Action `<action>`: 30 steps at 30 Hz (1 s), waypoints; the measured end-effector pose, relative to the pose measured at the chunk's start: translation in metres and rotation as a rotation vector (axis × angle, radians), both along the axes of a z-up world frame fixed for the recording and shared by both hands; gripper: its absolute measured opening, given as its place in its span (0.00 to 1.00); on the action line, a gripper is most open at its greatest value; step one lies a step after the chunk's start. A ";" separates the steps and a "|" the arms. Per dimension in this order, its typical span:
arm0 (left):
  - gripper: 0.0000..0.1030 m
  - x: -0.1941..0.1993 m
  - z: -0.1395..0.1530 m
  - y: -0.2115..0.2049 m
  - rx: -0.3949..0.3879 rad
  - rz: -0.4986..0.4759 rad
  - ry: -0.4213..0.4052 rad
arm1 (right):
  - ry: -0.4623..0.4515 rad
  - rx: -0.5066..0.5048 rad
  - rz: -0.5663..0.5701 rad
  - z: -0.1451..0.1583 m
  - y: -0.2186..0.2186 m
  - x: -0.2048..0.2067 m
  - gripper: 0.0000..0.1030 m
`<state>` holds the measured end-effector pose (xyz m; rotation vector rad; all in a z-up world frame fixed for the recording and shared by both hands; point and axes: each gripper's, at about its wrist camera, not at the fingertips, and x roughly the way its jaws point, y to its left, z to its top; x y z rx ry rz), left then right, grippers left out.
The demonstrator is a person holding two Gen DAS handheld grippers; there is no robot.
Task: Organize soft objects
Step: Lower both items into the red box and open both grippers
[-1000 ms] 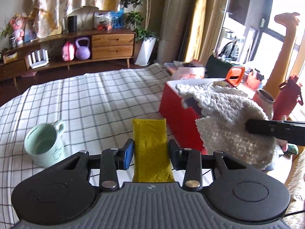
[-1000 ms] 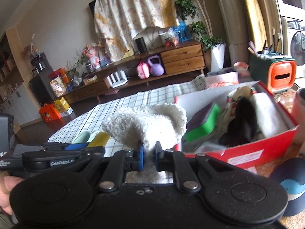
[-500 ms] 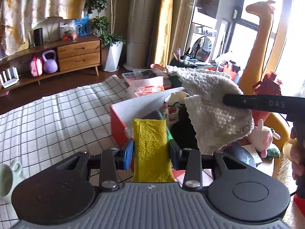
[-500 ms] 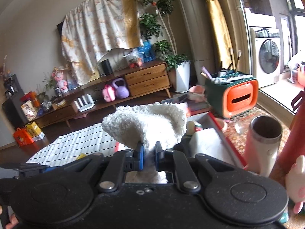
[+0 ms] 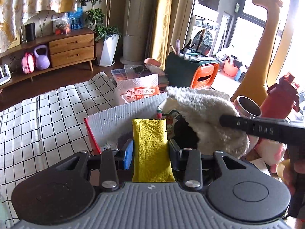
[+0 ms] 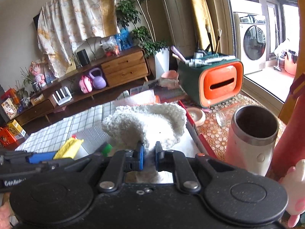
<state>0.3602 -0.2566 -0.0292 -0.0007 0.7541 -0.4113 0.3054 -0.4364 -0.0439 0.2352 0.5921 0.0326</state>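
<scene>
Over the red box (image 5: 92, 136), both grippers carry soft items. Left gripper (image 5: 150, 148): fingers clamped on a yellow sponge cloth (image 5: 151, 148), which stands upright between the pads and reaches toward 12 o'clock, its top edge level with the box's grey corrugated inner wall (image 5: 122, 118). In the right wrist view the same yellow cloth (image 6: 69, 147) shows at 9 o'clock, beside the blue pad of the left gripper.

Right gripper (image 6: 149, 157): fingers nearly together, pinching a narrow fold of a white fluffy cloth (image 6: 146, 124). The cloth billows up and forward from the pads toward 12 o'clock. From the left wrist view this cloth (image 5: 207, 112) hangs at 2 o'clock over the box interior, with the right gripper's black finger (image 5: 253, 128) crossing in from 3 o'clock.

Box contents: dark items and a printed fabric lie under the white cloth; a green piece (image 6: 106, 148) is visible low in the box. What it is cannot be told, partly hidden.

Surroundings: checked tablecloth (image 5: 47, 118) at 9 o'clock of the box. Steel-rimmed tumbler (image 6: 253, 135) at 3 o'clock in the right view, just beside the box. Orange-and-green storage bin (image 6: 215, 82) on the floor beyond, at 1 o'clock.
</scene>
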 end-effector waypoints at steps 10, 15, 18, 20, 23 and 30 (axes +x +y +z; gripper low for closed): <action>0.37 0.029 -0.030 -0.001 0.009 0.026 0.052 | 0.048 -0.018 0.016 -0.025 0.003 0.013 0.11; 0.38 0.034 -0.033 -0.001 -0.009 0.016 0.067 | 0.053 -0.009 -0.006 -0.025 -0.001 0.014 0.20; 0.37 0.033 -0.032 -0.002 -0.007 0.020 0.064 | 0.049 0.000 -0.008 -0.022 -0.003 0.011 0.23; 0.38 0.031 -0.030 -0.002 0.000 0.022 0.059 | 0.048 -0.005 -0.020 -0.020 -0.003 0.010 0.26; 0.50 0.027 -0.025 -0.001 -0.003 0.020 0.041 | 0.036 -0.011 -0.027 -0.015 -0.004 0.006 0.38; 0.61 0.011 -0.006 0.005 -0.017 0.020 -0.004 | -0.004 0.018 -0.027 -0.001 -0.009 -0.013 0.54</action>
